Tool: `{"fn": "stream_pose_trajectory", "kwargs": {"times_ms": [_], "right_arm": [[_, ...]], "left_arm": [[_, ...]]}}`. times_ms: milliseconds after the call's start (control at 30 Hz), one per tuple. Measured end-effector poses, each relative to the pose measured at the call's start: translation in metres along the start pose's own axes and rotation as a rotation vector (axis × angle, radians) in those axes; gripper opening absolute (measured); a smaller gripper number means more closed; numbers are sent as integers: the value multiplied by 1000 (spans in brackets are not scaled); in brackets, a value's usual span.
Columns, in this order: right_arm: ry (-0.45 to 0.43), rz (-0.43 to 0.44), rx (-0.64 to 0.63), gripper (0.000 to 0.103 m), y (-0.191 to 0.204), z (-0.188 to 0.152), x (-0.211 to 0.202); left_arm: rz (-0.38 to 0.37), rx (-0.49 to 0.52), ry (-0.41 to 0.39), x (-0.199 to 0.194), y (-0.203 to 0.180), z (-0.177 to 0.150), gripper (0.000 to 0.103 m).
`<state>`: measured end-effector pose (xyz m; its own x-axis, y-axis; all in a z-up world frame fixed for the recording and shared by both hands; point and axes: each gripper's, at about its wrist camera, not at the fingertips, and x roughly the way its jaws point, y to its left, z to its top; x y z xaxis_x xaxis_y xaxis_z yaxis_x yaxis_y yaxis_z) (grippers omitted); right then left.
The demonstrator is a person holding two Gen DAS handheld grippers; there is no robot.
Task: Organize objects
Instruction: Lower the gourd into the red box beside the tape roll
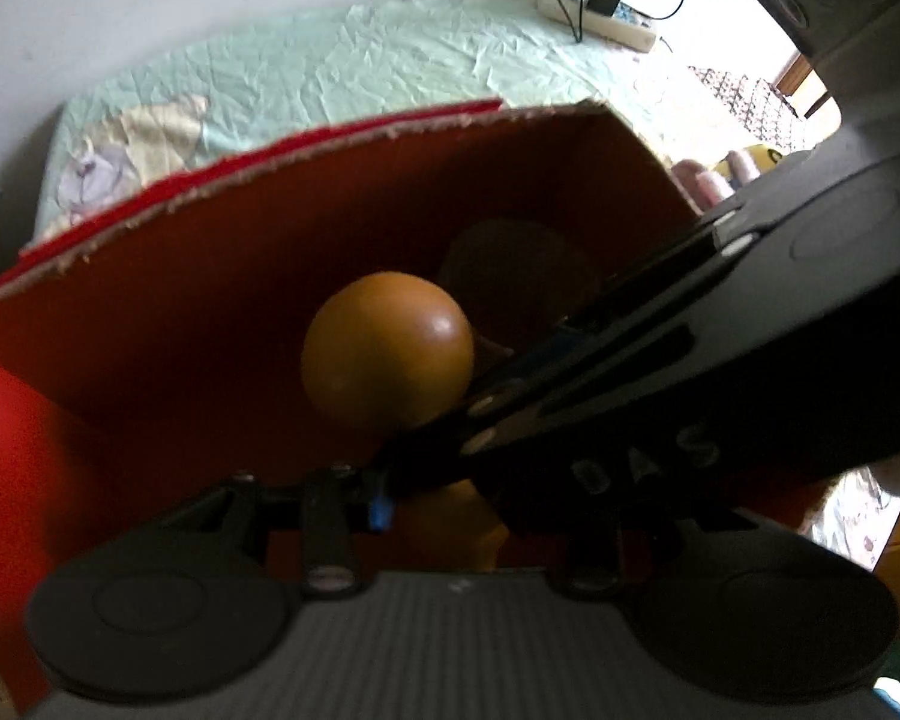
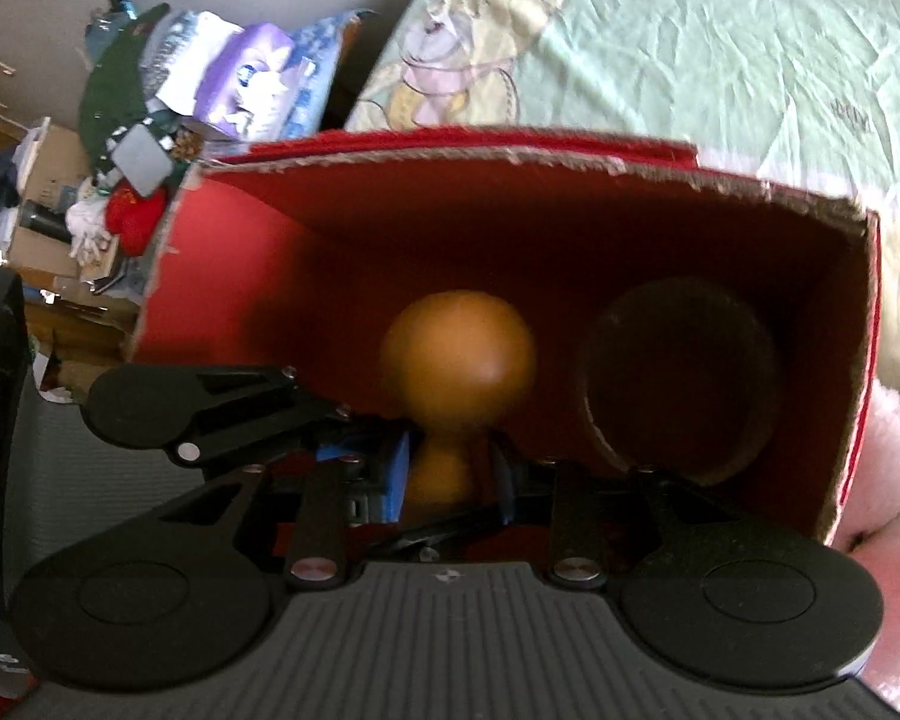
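Wooden pestle (image 2: 457, 360): inside the red cardboard box (image 2: 222, 252), round head toward the far wall, thin neck toward the camera; long axis runs along the right tool's fingers.
Right tool (image 2: 450, 480): closed on the neck of the wooden pestle, blue pads (image 2: 399, 474) on both sides.
Left tool (image 1: 354, 498): low in front of the box; its fingers are hidden and blurred, I cannot tell how far they are open.
Round dark bowl (image 2: 678, 378): in the box, just beside the pestle head, on its right.
Box place: on the bed with the light green sheet (image 2: 720, 48).
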<state>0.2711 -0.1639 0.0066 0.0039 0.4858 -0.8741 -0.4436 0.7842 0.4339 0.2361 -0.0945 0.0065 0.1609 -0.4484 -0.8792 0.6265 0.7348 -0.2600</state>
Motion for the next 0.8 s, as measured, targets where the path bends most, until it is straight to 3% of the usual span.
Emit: {"fn": "stream_pose_trajectory", "kwargs": {"times_ms": [167,433,633,800], "right_arm": [[22,-33,21,29,-8,-3,8],[-16,-49,9,29,-12,-7,3],[-59,-35,16,29,-15,-7,0],[-119,-1,34,27,-12,-5,-2]], "left_arm": [[-8,-4,34,7,-2,4,43],[33,-3,62,10,-7,3,44],[34,-13,30,-3,-2,-5,44],[110,-26,-15,-20,12,-13,44]]}}
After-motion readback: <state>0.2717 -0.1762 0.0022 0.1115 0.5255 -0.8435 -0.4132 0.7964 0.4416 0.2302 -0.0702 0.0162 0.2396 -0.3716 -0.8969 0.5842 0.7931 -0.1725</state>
